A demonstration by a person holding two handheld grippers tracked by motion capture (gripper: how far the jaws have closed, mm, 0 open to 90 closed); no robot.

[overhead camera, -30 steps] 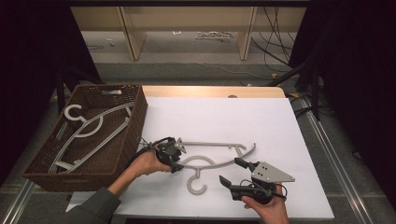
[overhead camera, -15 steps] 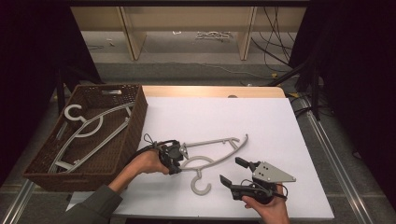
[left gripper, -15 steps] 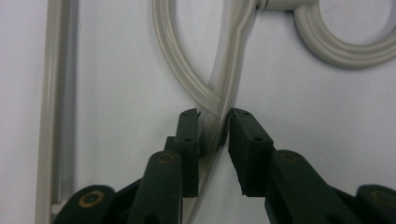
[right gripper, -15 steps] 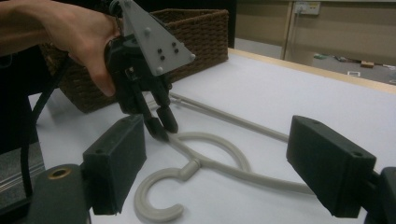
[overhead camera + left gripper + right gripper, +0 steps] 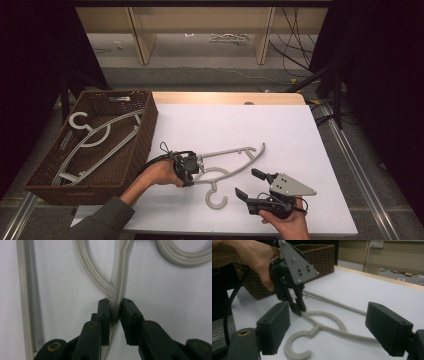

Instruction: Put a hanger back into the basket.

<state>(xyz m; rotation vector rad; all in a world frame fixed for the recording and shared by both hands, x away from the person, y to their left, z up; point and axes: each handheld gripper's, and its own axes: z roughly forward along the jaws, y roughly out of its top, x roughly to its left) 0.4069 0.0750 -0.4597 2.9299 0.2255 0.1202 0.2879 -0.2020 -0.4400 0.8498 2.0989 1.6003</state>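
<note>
A pale grey plastic hanger (image 5: pixel 231 152) lies on the white table, its hook (image 5: pixel 216 198) toward the front edge. My left gripper (image 5: pixel 196 166) sits at the hanger's left end. Its jaws have just been closing, and in the left gripper view (image 5: pixel 115 311) both pads now press on the hanger's thin arm (image 5: pixel 97 277). My right gripper (image 5: pixel 248 183) rests near the front right, open, jaws aimed at the hanger. In the right gripper view (image 5: pixel 330 327) its wide-apart pads frame the hanger (image 5: pixel 323 315) and the left gripper (image 5: pixel 295 306), with nothing between them.
A brown wicker basket (image 5: pixel 146 134) stands at the table's left edge with another grey hanger (image 5: pixel 95 136) inside. Behind the table are wooden shelf legs and cables on the floor. Dark curtains flank both sides.
The left gripper's jaws have closed onto the hanger's arm. The hanger has shifted a little, its far tip swinging away from me. The right gripper has stayed put.
</note>
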